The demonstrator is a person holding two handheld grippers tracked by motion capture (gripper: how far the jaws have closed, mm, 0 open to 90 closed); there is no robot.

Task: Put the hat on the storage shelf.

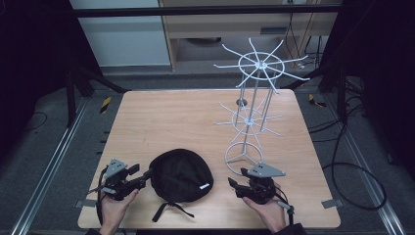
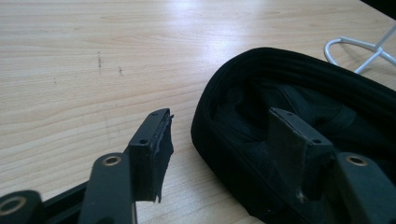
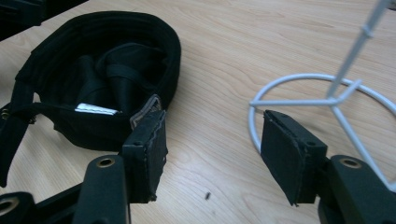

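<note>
Black cap (image 1: 181,175) upside down, strap loose, white label inside

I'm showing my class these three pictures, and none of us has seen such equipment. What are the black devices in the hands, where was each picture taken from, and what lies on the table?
A person holds a hand-operated two-jaw gripper in each hand: the left gripper and the right gripper. One picture comes from a fixed camera above the wooden table, looking down. The other two come from small cameras riding on the grippers, looking along their black jaws.

On the table lies a black cap, turned inside out side up, with a strap and a small white label. Beside it stands a white wire rack with spoke-like arms on a ring base.

Both grippers are open and hold nothing. The left one's jaws straddle the cap's rim; the right one points between cap and rack.
</note>
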